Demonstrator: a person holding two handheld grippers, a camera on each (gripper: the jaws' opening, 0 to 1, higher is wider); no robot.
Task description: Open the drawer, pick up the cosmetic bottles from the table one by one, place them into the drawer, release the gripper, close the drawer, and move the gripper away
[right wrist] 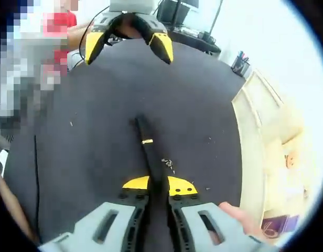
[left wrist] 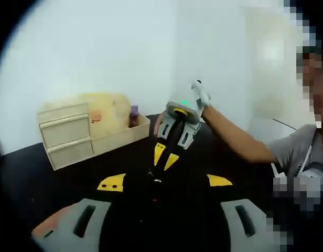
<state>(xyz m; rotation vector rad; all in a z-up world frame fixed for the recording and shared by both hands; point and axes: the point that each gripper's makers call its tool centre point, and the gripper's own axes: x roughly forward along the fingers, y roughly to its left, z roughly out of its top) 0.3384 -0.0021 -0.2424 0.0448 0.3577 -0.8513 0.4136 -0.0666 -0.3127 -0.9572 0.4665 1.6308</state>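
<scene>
In the left gripper view, your left gripper [left wrist: 164, 184] sits lowest, its yellow-tipped jaws spread wide apart over the black table [left wrist: 35, 173] with nothing between them. Just beyond it, your right gripper [left wrist: 165, 156] points toward the camera with its jaws pressed together on a slim black bottle [left wrist: 160, 169] that lies along the tabletop. Farther back on the left stands the pale wooden organizer [left wrist: 67, 136], both of its drawers [left wrist: 64, 131] shut; the open tray [left wrist: 125, 134] attached to its side holds a small purple-capped bottle [left wrist: 133, 116] standing against the back wall. In the right gripper view, the right gripper [right wrist: 156, 185] has its yellow tips nearly meeting around the near end of the black bottle [right wrist: 147, 144], which stretches away across the table [right wrist: 98, 105] and carries a thin gold band. A fingertip [right wrist: 240, 215] shows at the lower right, with the organizer [right wrist: 266, 157] beside it. At the far edge, the left gripper [right wrist: 129, 43] hangs with its jaws open.
</scene>
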